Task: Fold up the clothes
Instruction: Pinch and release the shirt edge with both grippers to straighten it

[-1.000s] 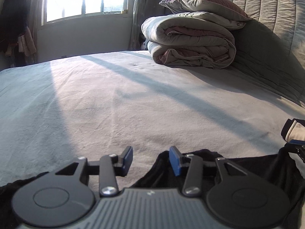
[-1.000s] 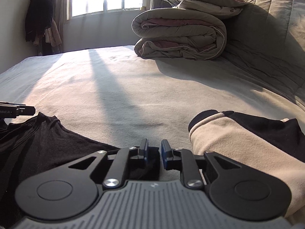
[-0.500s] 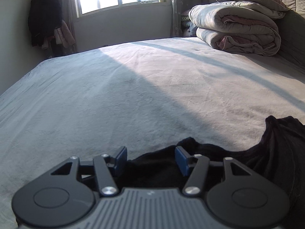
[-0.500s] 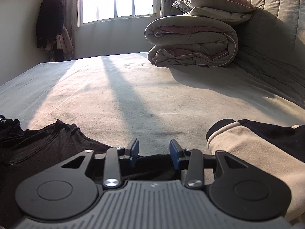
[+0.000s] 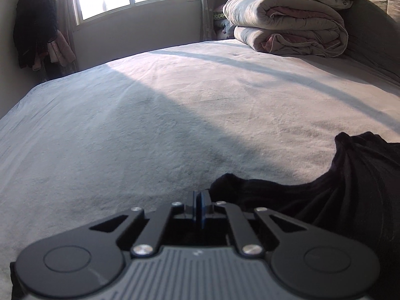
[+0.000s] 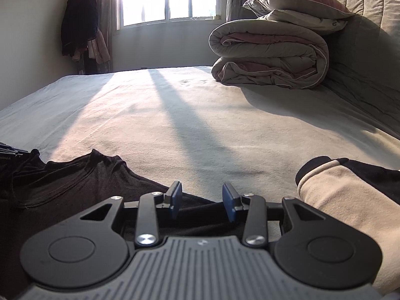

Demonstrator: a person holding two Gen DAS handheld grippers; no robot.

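A black garment (image 5: 345, 195) lies on the bed at the near right of the left wrist view; it also shows at the near left of the right wrist view (image 6: 62, 182). My left gripper (image 5: 199, 206) is shut at the garment's left edge, with black cloth under and beside its fingers; I cannot tell for sure that cloth is pinched. My right gripper (image 6: 202, 201) is open, low over the black cloth, with cloth between and below its fingers. A beige and black garment (image 6: 350, 192) lies at the right.
The bed (image 5: 175, 115) has a pale sheet that stretches ahead. A folded duvet (image 6: 270, 55) with a pillow (image 6: 295, 0) on it sits at the far right by the padded headboard (image 6: 370, 37). Dark clothes (image 6: 80, 22) hang in the far left corner by the window.
My left gripper has shut at the black garment's edge after turning left. My right gripper has opened wide, from nearly shut a second ago, and stays over the black cloth.
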